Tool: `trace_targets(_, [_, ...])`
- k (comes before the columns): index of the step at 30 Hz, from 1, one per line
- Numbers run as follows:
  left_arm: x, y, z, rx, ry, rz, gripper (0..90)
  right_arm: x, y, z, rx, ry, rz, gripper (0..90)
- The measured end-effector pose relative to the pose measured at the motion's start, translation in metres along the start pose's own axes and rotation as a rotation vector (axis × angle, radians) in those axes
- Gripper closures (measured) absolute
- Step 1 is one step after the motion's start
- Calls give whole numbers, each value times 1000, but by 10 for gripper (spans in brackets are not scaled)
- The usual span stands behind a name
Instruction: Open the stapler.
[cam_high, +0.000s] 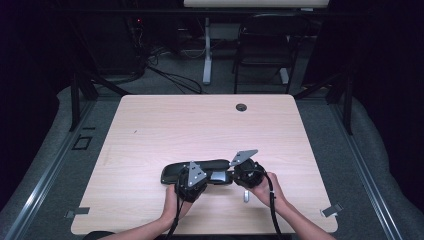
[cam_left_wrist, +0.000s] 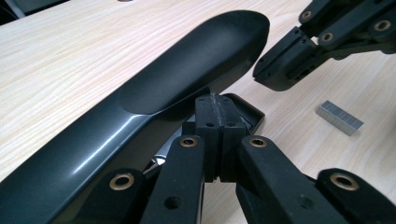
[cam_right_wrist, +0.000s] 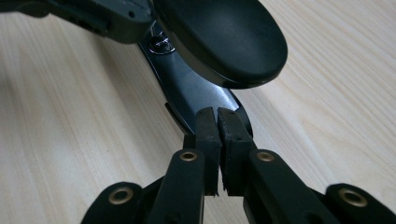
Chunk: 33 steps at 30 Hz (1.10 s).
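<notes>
the stapler (cam_high: 200, 171) is laid on the desk (cam_high: 200, 125), near its front edge. the left gripper (cam_high: 192, 180) is placed at the stapler's middle, the right gripper (cam_high: 240, 172) at its right end. a strip of staples (cam_high: 246, 196) is laid just in front of the right gripper.

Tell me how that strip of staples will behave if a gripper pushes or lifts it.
The strip of staples lies flat, so it would probably slide rather than roll. It looks thin and glued in a row, so squeezing might snap it. Its low profile likely makes it hard to grip.
</notes>
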<state>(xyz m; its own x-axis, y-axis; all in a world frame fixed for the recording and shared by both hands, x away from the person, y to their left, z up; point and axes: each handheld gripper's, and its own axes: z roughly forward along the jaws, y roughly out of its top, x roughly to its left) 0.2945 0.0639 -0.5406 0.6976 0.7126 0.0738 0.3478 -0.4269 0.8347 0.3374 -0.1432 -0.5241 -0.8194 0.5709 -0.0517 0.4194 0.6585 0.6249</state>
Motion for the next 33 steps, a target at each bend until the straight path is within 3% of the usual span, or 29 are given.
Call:
trace_targets(5, [-4,-4,6,3,1,4,900,3,-1,10,10,-1,-9,896])
trace_targets(9, [-5,-5,9,-1,2,1,900,6,-1,19,17,-31,-58,900])
trace_targets(19, [-5,-8,19,-8,9,-33,900,1,0,33,15,-35,-53,900])
trace_targets(33, [-4,-9,25,-28,14,-25,900,3,-3,37,17,-45,-69,900])
